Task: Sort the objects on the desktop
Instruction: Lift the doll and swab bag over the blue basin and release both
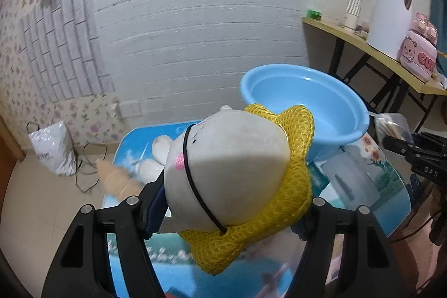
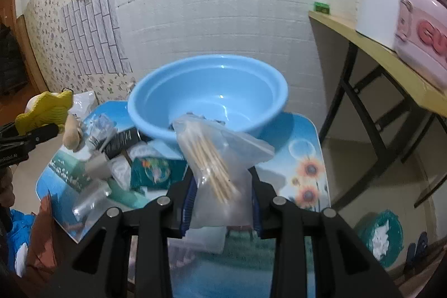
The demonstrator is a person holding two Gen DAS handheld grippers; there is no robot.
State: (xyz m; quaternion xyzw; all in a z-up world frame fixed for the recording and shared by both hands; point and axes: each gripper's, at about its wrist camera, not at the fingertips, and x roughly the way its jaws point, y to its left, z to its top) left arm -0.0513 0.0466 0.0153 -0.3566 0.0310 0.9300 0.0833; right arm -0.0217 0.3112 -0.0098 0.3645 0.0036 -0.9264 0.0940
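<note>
Above table [image 2: 304, 136]: L fingers [image 1: 156, 203] clamping plush toy [image 1: 229, 172], R fingers [image 2: 187, 203] clamping toothpick bag [image 2: 220, 175].

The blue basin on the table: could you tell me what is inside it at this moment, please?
The blue basin shows only bare blue floor and walls. Its near inner wall is hidden by the clear bag of sticks held in the right gripper, so that strip cannot be checked.

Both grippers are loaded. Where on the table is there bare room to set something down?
Bare tabletop lies right of the blue basin, by the printed sunflowers. The basin itself looks empty. Left of it is crowded: teal packet, clear bags and tubes.
</note>
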